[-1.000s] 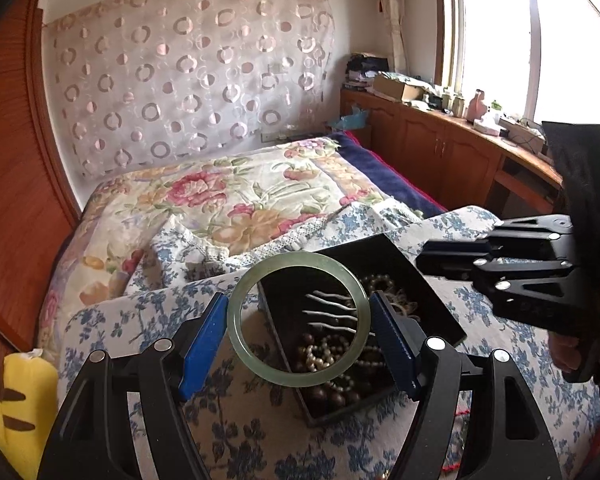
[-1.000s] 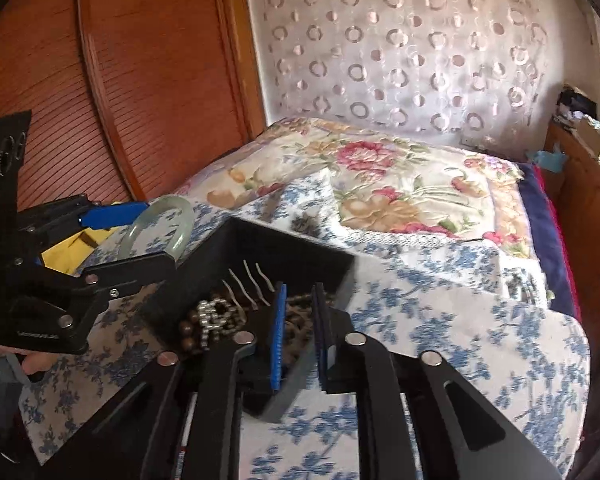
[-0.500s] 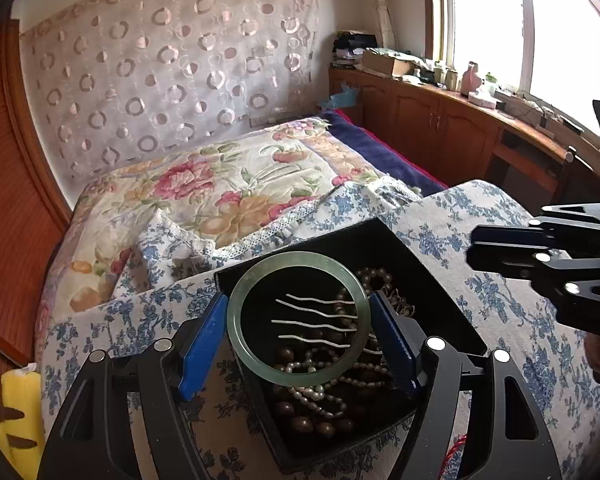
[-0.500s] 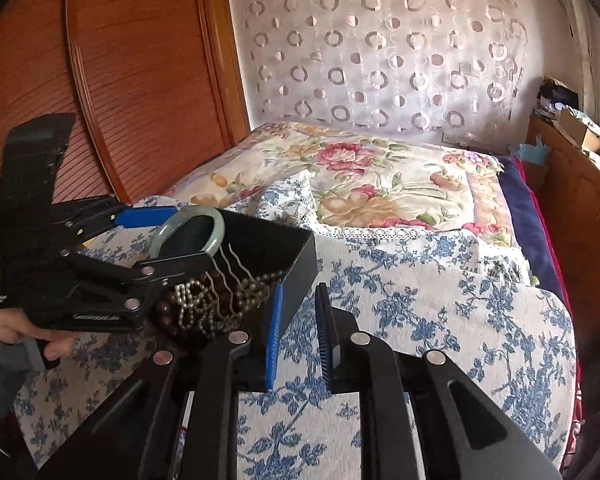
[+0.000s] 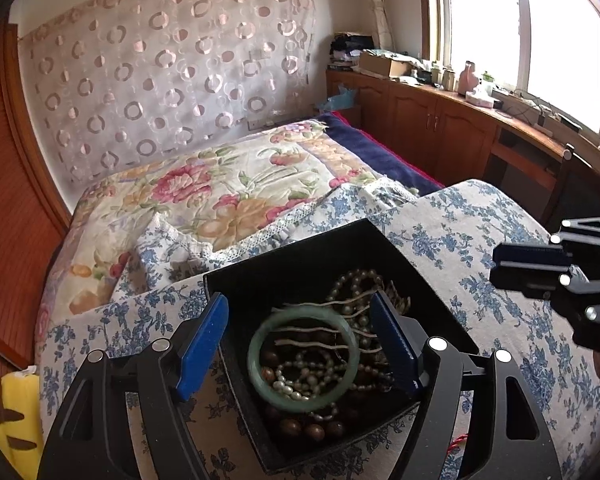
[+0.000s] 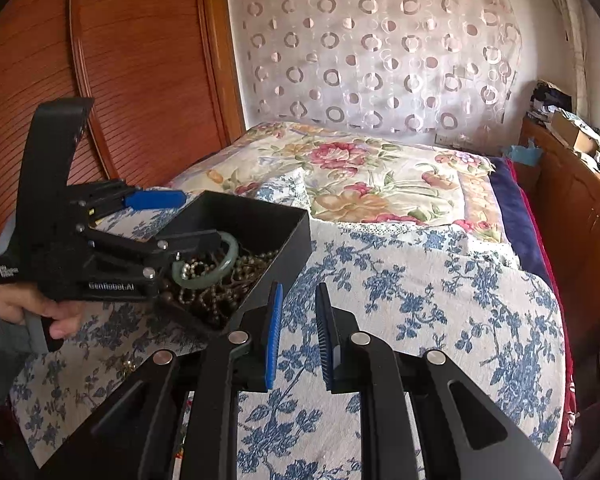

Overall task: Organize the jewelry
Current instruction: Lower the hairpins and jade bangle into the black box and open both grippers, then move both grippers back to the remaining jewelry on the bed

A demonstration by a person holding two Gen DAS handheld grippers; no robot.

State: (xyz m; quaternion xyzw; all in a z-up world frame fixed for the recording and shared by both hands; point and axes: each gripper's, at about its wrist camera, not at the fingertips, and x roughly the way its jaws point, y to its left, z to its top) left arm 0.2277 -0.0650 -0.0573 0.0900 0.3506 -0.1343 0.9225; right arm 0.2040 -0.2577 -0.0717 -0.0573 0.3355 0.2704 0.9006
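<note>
Released, jade bangle (image 5: 302,362) lies in black box (image 5: 328,252) (left tool (image 5: 305,346) spread).

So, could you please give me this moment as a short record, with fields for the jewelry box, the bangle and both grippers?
box: black box, no lid on it, on the blue floral cover
contents: tangled bead strands
bangle: green bangle, lying in the box on the beads, free of both pads
left gripper: left gripper open wide, over the box
right gripper: right gripper narrowly apart, empty, over the cover beside the box
</note>
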